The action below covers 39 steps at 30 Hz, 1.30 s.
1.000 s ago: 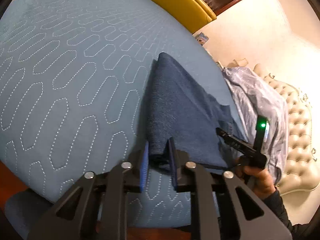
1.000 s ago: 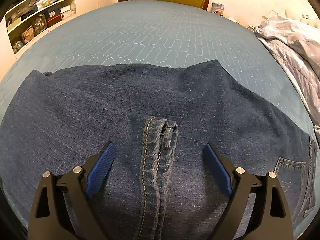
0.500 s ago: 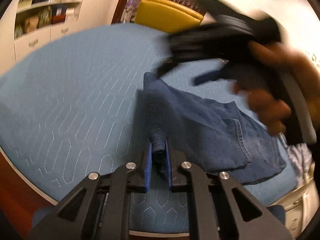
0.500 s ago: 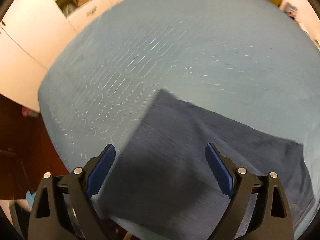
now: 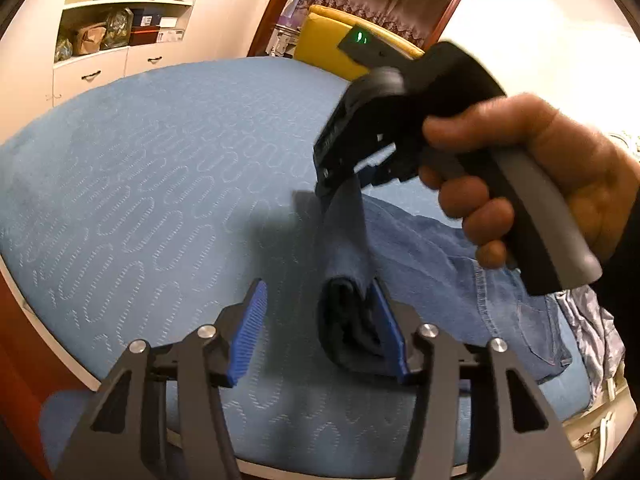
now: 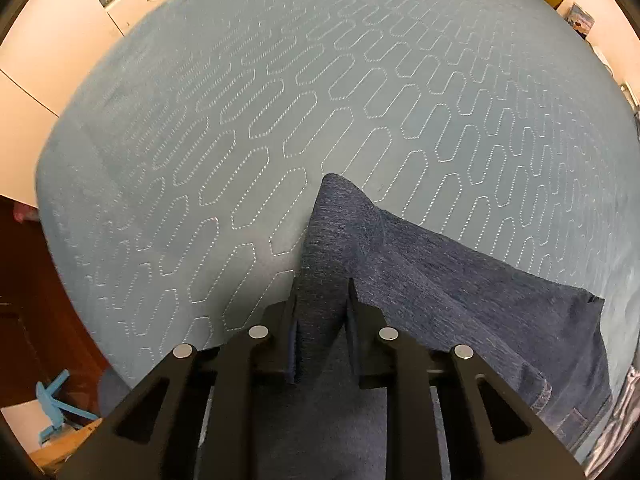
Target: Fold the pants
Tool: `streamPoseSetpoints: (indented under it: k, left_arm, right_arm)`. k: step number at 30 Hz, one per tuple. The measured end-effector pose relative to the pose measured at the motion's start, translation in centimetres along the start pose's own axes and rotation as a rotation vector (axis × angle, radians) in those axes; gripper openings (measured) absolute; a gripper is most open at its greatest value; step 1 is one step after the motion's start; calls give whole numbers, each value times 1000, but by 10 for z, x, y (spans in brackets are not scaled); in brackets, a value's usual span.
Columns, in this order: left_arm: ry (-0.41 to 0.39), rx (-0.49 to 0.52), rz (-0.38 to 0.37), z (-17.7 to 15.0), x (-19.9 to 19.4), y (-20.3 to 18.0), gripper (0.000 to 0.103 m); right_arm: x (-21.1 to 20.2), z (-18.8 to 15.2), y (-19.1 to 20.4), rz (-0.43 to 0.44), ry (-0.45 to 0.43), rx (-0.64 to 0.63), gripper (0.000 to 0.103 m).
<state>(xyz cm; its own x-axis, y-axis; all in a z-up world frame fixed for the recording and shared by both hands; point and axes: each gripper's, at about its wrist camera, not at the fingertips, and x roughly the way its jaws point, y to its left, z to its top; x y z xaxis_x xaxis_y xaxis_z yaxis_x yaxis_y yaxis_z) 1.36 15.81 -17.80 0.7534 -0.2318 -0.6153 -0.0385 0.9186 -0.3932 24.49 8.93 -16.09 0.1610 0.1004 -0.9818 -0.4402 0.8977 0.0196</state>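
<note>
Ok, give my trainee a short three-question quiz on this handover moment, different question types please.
1. True or false: the right gripper is clamped on the jeans.
2. Are the left gripper jaws pressing the denim from both sides?
3. The jeans lie on a: A) wooden floor B) blue quilted bedspread C) yellow chair.

Key: 1 true. 2 no, they stand apart, having just opened; the fold touches only one pad. 3 B.

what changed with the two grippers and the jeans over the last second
The right hand-held gripper swung over from the flat jeans to their near corner, and its jaws have just been closing; they now pinch the fold. The left hand-held gripper, which was clamped on that corner, has just been opening: the denim only leans on one pad. The jeans stay on the blue quilt.
</note>
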Motion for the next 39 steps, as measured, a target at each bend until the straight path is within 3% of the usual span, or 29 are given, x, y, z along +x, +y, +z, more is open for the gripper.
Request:
streamPoseSetpoints:
  k: [3,4,5,6,12,17,22,26,31,36,39]
  left_arm:
    - [3,-6,29,-4,10,-12,54]
    - [16,-7,34,-4,15,-16,49]
    - [20,-4,40,-3,19,-21,24]
    - [21,27,39,-2,21,-31,15]
    - [-114,210,59,2,-6,-106,12]
    - [-205,353,39,-4,-20,-191,11]
    - [-245,530,10,-36,-18,-289,11]
    - [-248,650,-13,-70,-4,-362,11]
    - [-241,844,-47,-138,40,-440,11]
    - [-176,982,-50,-196,85,-475,11]
    - [-154,1088,-24,-225,109,-488,11]
  right_arm:
    - [-11,-3,-6,28,-21,3,18]
    - [-14,-7,-5,50,-32,11,18]
    - [-19,-7,-3,67,-41,19,17]
    - [-26,-9,-8,87,-52,29,17]
    - [-93,-47,-89,264,-170,123,15]
    - [-142,-90,-157,287,-269,166,15]
    - [-177,-152,-236,323,-365,256,15]
    - [-178,-198,-302,330,-418,339,15]
    - [-153,-264,-386,320,-484,414,15]
    - [-97,-317,-444,309,-471,480,15]
    - [-66,-342,-468,351,-474,506,15]
